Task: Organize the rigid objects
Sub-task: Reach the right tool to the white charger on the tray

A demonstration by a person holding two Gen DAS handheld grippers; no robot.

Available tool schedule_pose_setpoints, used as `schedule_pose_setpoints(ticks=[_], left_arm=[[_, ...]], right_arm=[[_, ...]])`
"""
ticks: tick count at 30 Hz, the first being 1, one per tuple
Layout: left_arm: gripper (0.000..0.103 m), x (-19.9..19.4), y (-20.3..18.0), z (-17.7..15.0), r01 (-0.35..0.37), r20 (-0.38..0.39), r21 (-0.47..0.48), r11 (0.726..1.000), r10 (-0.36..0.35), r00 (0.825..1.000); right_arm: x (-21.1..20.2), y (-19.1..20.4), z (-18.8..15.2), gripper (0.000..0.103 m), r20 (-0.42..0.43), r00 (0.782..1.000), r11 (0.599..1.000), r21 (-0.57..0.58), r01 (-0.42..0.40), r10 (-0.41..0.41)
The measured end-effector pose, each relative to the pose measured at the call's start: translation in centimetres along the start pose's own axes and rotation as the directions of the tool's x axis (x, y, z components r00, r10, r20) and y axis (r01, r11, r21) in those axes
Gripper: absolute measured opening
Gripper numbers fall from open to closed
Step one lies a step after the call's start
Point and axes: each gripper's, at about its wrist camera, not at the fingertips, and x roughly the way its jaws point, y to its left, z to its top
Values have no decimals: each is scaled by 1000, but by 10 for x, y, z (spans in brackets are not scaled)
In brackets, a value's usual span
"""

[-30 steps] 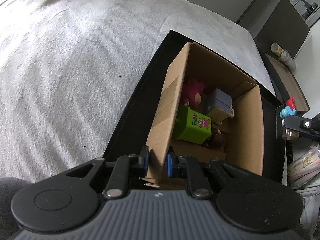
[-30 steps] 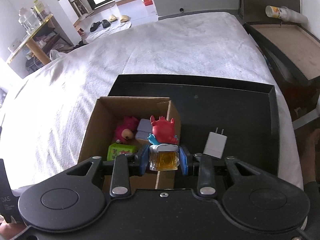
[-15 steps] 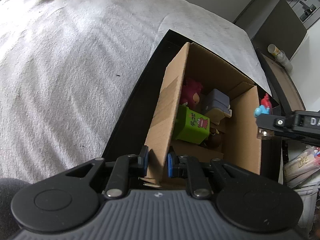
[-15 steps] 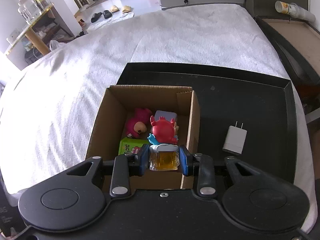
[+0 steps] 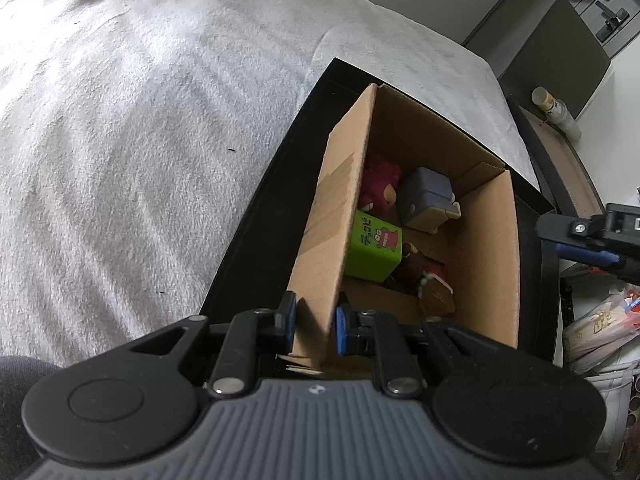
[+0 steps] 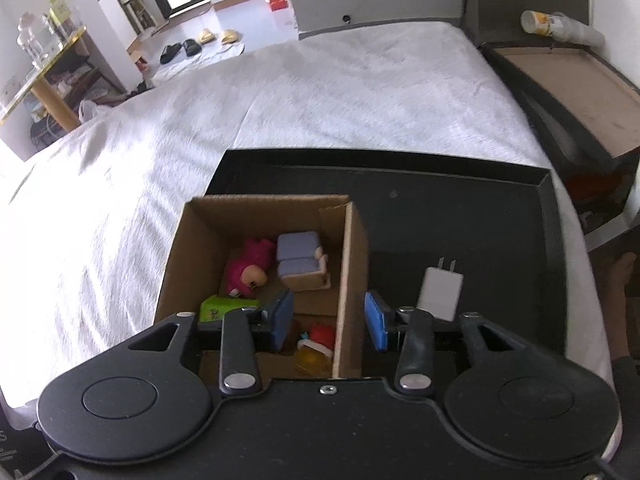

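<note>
A cardboard box (image 6: 256, 256) sits open-topped at the left end of a black tray (image 6: 460, 216) on a bed with a pale cover (image 6: 340, 92). The left gripper (image 5: 313, 322) pinches the box's near left wall, one pad outside and one inside, closed on the cardboard.

The right gripper (image 6: 329, 320) hangs over the box's right wall with its jaws opening; nothing is pressed between the pads, and the wall's top edge runs up between them without touching either. Below it, in the near right corner of the box, lies a small toy (image 6: 316, 346) with a red top and a clear amber base. It is tipped on its side against the wall; from the right view its long axis runs roughly away from the gripper, red end farther in, amber base nearer. From the left view the same toy (image 5: 435, 292) shows mostly its amber end.

Deeper in the box are a green cube (image 5: 374, 250) with a cartoon face, a pink plush figure (image 6: 250, 268) lying with its head toward the near side, and a grey-lilac block (image 6: 300, 260) by the far right corner.

On the tray's bare floor, just right of the box, a white charger (image 6: 440, 292) lies flat, its long axis front to back and its prongs pointing away.
</note>
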Motion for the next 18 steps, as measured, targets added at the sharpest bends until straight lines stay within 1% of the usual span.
schedule_pose_setpoints(ticks=[1, 9, 18], left_arm=[[18, 0, 0, 0, -1, 1, 0, 1000, 1, 1000], [18, 0, -1, 0, -12, 2, 1, 1000, 12, 1000], [17, 0, -4, 0, -31, 3, 7, 1000, 30, 1000]], right_arm=[[-1, -3, 2, 43, 5, 1000, 1000, 4, 2, -2], [-4, -40, 2, 45, 12, 1000, 998, 56, 23, -23], [11, -72, -6, 45, -16, 999, 994, 104, 31, -29]])
